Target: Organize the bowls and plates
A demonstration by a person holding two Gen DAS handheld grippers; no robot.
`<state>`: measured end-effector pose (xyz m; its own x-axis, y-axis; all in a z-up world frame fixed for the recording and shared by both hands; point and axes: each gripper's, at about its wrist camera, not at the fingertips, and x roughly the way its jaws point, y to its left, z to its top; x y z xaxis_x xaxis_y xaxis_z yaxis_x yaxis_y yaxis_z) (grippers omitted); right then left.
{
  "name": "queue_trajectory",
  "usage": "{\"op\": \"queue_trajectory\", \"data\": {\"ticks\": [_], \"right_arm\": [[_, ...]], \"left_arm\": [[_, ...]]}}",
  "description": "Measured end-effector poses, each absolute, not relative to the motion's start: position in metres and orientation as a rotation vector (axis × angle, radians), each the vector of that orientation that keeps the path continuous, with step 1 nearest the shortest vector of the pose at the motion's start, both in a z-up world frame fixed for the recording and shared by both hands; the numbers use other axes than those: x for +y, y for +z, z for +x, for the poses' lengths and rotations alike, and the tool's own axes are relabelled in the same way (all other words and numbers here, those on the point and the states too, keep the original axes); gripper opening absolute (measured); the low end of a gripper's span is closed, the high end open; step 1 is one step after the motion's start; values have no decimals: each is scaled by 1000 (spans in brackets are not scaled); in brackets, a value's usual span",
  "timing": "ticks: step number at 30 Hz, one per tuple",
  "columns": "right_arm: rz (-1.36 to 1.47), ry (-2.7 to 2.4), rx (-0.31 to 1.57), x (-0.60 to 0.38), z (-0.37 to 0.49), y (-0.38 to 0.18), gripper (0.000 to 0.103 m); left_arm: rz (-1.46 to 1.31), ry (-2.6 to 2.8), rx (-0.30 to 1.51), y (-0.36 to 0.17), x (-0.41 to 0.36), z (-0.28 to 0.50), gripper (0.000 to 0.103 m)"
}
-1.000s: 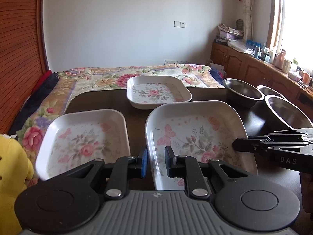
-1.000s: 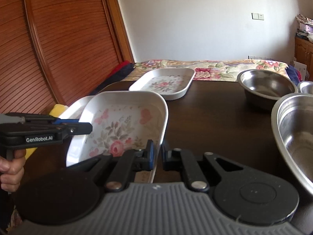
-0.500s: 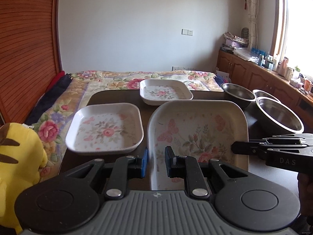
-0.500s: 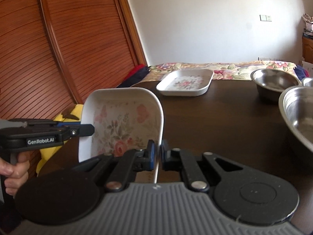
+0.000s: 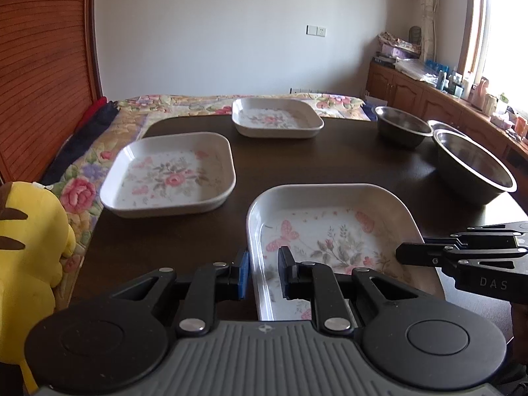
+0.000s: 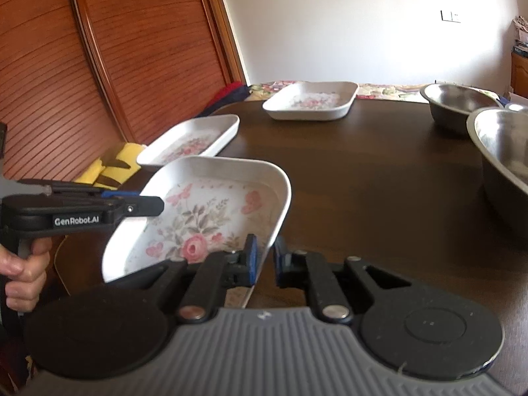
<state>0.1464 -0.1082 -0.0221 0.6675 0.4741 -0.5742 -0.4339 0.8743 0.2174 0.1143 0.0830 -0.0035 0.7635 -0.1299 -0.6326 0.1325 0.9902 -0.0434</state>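
Near floral plate (image 5: 333, 241) is held at the front of the dark surface (image 5: 330, 161), each side rim sitting between a gripper's fingers. Left gripper (image 5: 262, 272) straddles the plate's left rim, right gripper (image 6: 264, 259) its right rim. Both show a gap wider than the rim, so I cannot tell if either actually pinches; the plate looks low, possibly resting. A 2-sided hold keeps a wide shallow dish level for carrying, probably toward stacking on the 2nd plate (image 5: 171, 171), which lies just left and beyond. 3rd plate (image 5: 275, 117) sits at the far edge, well apart. 3 steel bowls (image 5: 472, 165) group on the right, ungathered.

Versus 0.5 s ago: the held plate has dropped from a steep tilt to near flat and lower over the surface. Both grippers' fingers have spread slightly. The other 2 plates and the bowls are unmoved. Yellow plush toy (image 5: 29, 237) remains at left.
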Motion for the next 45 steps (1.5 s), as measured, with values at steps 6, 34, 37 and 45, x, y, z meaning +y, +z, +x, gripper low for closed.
{"op": "queue_trajectory", "data": {"ticks": [6,34,37,45], "right_arm": [[52,501,671,-108,142,-26,15],[-71,486,538,-99,168,14,16],[-80,500,536,-91,173,16,16],[-90,526,543,-76,185,15,20]], "left_arm": [[3,-145,706,-11,81,116,20],[-19,-91,610,7,111,137,48],[-20,-87,605,8,116,140,51],[-14,-81,597,9,125,149,56]]}}
